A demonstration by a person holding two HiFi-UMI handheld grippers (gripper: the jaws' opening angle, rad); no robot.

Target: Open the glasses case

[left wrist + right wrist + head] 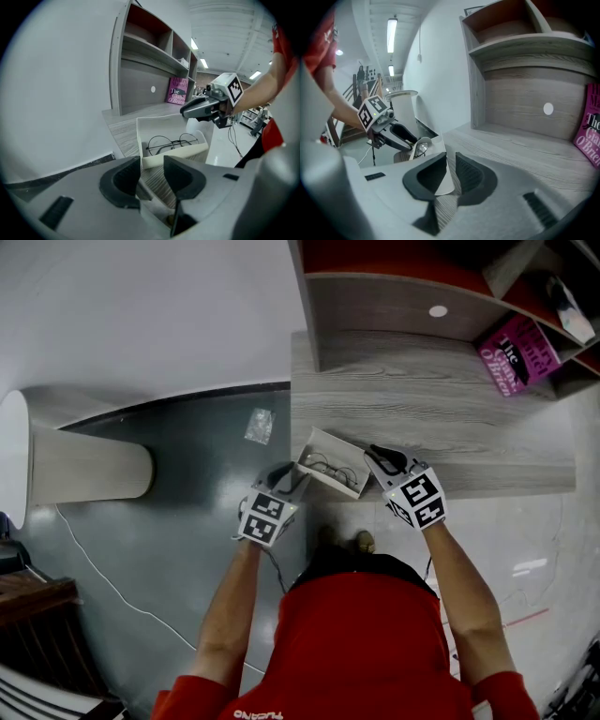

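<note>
The white glasses case [317, 454] lies open at the front left corner of the wooden desk [450, 418], with thin-rimmed glasses [336, 471] inside. In the left gripper view its raised lid [161, 129] stands behind the glasses [171, 142]. My left gripper [286, 479] is at the case's left end; its jaws [151, 164] stand open just short of the case's near wall. My right gripper [378, 457] is at the right end. The lid's thin white edge [443, 180] sits between its jaws [451, 161], against one pad, with a gap to the other.
A grey shelf unit [394, 306] stands at the back of the desk, with a pink book [516, 354] leaning at its right. On the dark floor to the left are a pale round column [84, 474], a white cable [103, 577] and a small clear wrapper [260, 426].
</note>
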